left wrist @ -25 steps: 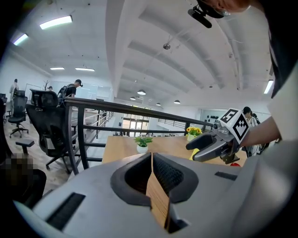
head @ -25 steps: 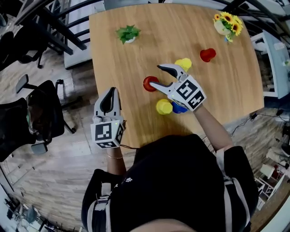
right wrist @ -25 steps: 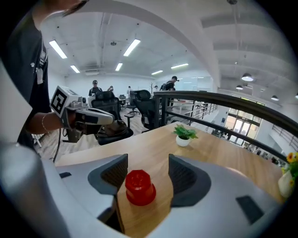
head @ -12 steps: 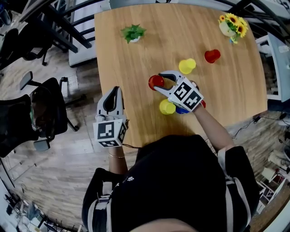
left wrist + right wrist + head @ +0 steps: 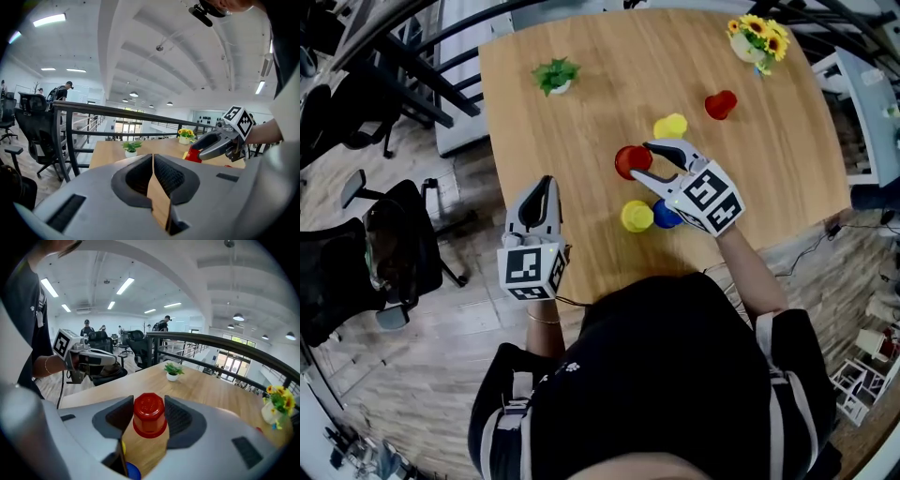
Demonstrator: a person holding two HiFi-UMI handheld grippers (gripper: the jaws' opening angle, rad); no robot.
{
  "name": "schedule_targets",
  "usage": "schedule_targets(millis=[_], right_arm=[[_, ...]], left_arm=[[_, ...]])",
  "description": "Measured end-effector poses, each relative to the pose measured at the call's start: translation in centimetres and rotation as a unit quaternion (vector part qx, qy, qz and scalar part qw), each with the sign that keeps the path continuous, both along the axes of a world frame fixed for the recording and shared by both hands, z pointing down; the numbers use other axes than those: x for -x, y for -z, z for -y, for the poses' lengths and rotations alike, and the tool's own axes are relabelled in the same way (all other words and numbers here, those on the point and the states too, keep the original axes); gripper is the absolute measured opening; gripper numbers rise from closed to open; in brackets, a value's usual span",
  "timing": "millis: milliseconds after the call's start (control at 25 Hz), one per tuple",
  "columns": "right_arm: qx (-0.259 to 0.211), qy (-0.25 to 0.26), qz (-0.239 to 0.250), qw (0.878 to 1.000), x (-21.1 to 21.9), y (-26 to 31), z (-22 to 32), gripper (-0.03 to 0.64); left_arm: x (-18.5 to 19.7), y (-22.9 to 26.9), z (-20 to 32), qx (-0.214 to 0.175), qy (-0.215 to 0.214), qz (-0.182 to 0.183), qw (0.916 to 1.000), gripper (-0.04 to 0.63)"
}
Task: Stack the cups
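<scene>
An upside-down red cup sits between the jaws of my right gripper, which is shut on its sides, above the wooden table. Just below it in the head view stand a yellow cup and a blue cup side by side. A second yellow cup and a second red cup stand farther back. My left gripper is shut and empty, held off the table's left front corner.
A small potted plant stands at the table's far left and a vase of sunflowers at its far right corner. Office chairs and a railing lie to the left of the table.
My right gripper closed in on the red cup, took hold of it and carried it to the right, toward the yellow and blue cups. The left gripper stayed shut by the table's edge.
</scene>
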State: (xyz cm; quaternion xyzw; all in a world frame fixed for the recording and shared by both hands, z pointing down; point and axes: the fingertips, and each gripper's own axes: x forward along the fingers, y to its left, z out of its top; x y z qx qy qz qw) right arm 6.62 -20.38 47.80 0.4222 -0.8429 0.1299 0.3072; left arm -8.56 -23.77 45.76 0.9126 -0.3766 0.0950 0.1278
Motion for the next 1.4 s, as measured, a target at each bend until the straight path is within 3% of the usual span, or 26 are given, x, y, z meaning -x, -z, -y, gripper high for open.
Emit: schedule_targets(millis=[520, 880, 1400], right_arm=[[0.004, -0.061, 0.009, 0.998, -2.3, 2.3, -7.2, 0.207], [0.022, -0.067, 0.016, 0.997, -1.5, 2.2, -10.3, 0.207], [0.041, -0.056, 0.017, 0.997, -0.6, 1.5, -11.4, 0.209]], left_arm=[[-4.0, 1.0, -2.6, -0.014, -0.079, -0.004, 0.9968, 0.021], [-5.9, 1.2, -3.8, -0.018, -0.118, -0.004, 0.9929, 0.021], [-6.5, 1.2, -4.3, -0.018, -0.127, 0.000, 0.9918, 0.021]])
